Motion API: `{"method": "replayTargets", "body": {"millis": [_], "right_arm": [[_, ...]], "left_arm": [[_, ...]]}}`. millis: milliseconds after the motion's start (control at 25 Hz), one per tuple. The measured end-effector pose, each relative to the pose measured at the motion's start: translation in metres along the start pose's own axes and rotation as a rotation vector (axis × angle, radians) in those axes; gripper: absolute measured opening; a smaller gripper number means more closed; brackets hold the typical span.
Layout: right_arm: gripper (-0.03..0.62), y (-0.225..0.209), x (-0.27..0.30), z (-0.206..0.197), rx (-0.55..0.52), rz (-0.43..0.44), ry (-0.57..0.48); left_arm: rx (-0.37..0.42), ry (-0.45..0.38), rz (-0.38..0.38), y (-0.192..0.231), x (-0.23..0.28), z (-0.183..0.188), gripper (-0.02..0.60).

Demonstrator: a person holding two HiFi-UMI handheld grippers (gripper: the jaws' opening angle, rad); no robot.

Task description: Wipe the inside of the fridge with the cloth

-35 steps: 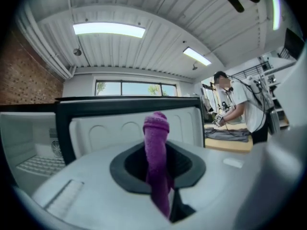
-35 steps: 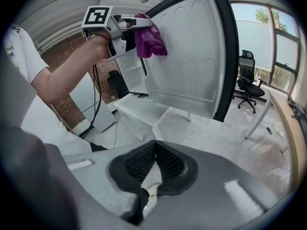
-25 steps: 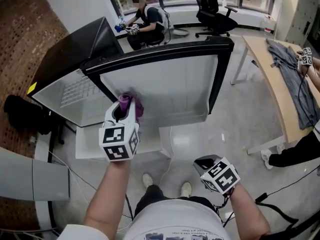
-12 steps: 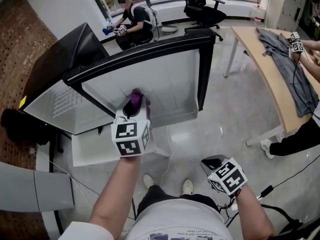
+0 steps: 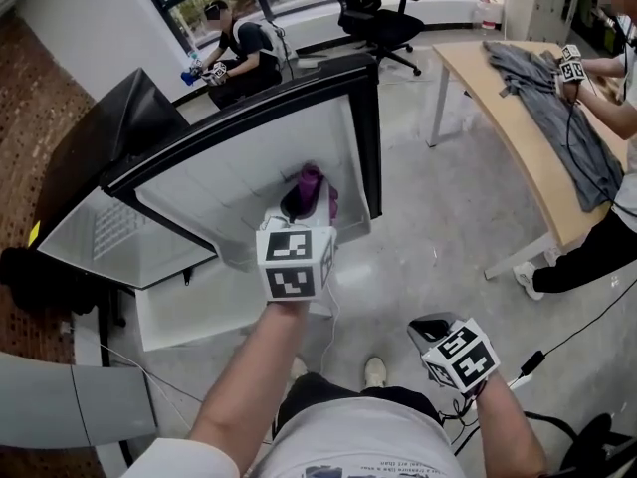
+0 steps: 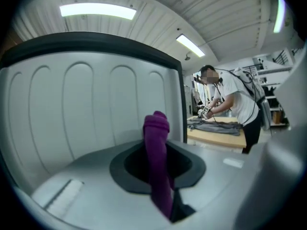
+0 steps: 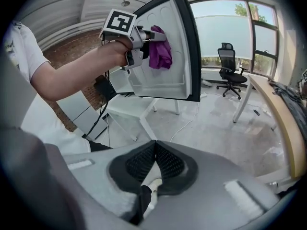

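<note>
The fridge (image 5: 109, 217) stands open, and its door (image 5: 239, 172), white ribbed liner in a black frame, swings out toward me. My left gripper (image 5: 304, 205) is shut on a purple cloth (image 5: 313, 185) and holds it against the door's inner face near its right edge. In the left gripper view the cloth (image 6: 157, 162) sticks up between the jaws in front of the ribbed liner (image 6: 81, 109). My right gripper (image 5: 426, 327) hangs low by my right hip, shut with nothing in it. Its own view shows its closed jaws (image 7: 154, 153) and, farther off, the cloth (image 7: 160, 52).
A wooden table (image 5: 518, 157) with a grey garment (image 5: 552, 93) runs along the right, where a person works. A black office chair (image 5: 373, 13) and a seated person (image 5: 244, 48) are behind the fridge. A white cable (image 5: 334, 302) lies on the floor by my feet.
My left gripper has carried the purple cloth to the right across the door liner, toward its black right edge. The right gripper has stayed low and shut.
</note>
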State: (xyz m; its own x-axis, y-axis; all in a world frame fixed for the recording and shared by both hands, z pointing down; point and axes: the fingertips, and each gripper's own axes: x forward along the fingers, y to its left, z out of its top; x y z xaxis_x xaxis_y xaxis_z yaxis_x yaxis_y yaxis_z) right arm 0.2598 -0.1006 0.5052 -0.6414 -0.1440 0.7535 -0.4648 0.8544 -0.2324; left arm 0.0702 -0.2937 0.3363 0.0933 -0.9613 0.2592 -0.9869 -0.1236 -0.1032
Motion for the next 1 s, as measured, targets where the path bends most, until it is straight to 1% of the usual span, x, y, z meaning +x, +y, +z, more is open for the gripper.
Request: {"method": "replayTargets", "body": {"millis": [160, 280, 440, 600, 800, 880, 1000], "right_arm": [[0.003, -0.004, -0.007, -0.008, 0.029, -0.019, -0.011], [0.003, -0.005, -0.011, -0.011, 0.044, -0.029, -0.018], [0.003, -0.005, -0.014, -0.016, 0.049, -0.032, -0.015], [0.003, -0.002, -0.013, -0.015, 0.036, -0.022, -0.013], [0.003, 0.008, -0.005, -0.006, -0.004, 0.015, -0.007], [0.003, 0.015, 0.001, -0.003, -0.023, 0.036, 0.002], [0.003, 0.024, 0.01, 0.004, -0.063, 0.067, 0.018]], "left_arm": [[0.017, 0.005, -0.057, -0.028, 0.018, 0.004, 0.071], [0.025, 0.008, -0.084, -0.042, 0.026, 0.004, 0.071], [0.021, 0.004, -0.085, -0.043, 0.026, 0.004, 0.071], [0.016, 0.001, -0.08, -0.038, 0.013, 0.002, 0.071], [0.012, 0.0, -0.043, -0.013, -0.022, -0.007, 0.071], [0.013, 0.014, -0.008, 0.007, -0.038, -0.017, 0.071], [0.004, 0.045, 0.064, 0.042, -0.059, -0.037, 0.071]]}}
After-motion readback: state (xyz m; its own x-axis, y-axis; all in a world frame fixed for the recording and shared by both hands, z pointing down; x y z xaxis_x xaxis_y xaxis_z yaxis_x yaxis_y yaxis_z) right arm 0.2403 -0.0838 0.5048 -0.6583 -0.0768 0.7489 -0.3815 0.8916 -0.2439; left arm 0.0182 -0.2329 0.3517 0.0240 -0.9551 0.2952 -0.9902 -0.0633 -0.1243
